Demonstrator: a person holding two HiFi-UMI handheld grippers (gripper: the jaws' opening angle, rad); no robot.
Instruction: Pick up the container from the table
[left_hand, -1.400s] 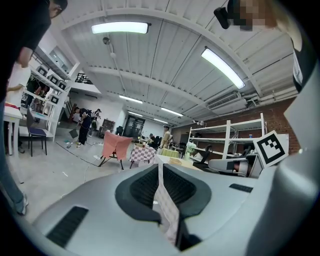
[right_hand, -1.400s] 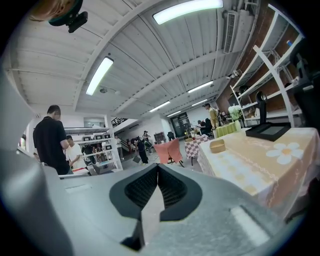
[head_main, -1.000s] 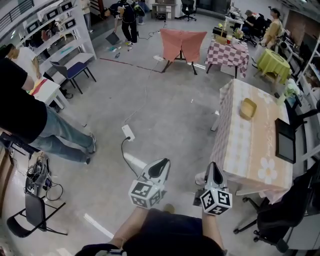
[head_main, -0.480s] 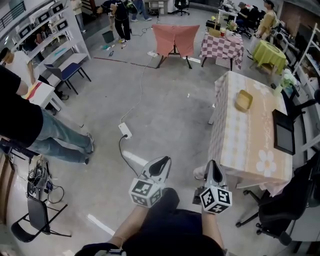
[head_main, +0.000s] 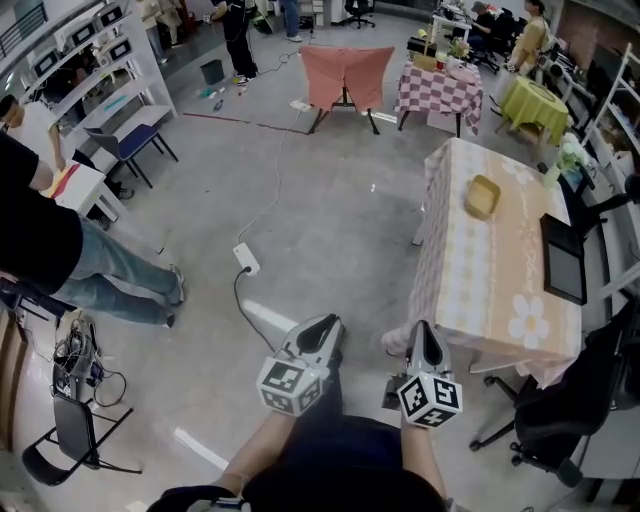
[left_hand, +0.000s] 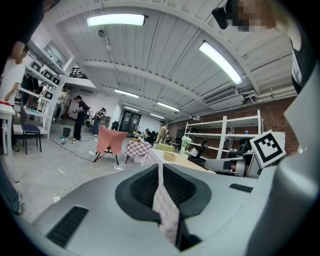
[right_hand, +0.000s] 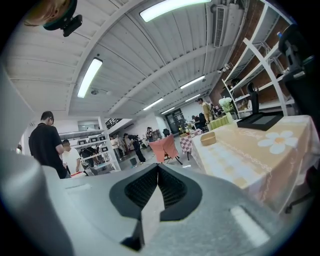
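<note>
Left gripper (head_main: 319, 328) and right gripper (head_main: 424, 338) hang low in the frame, jaws closed on nothing, probably because the shallow yellow container (head_main: 483, 196) lies well apart on the peach checked tabletop (head_main: 500, 290).

- Peach-and-cream checked tablecloth (head_main: 500, 270) on the long table: white daisy prints at the near end.
- Shallow mustard-yellow container (head_main: 482, 196).
- Flat black screen (head_main: 565, 262).
- Red-and-white checked tablecloth (head_main: 440, 88), far table.
- Lime-green tablecloth (head_main: 535, 105).
- Salmon-pink draped cloth (head_main: 344, 72).
- Grey concrete floor (head_main: 330, 220).
- Left gripper (head_main: 324, 324), right gripper (head_main: 425, 330): pale grey, with black-and-white marker cubes.
</note>
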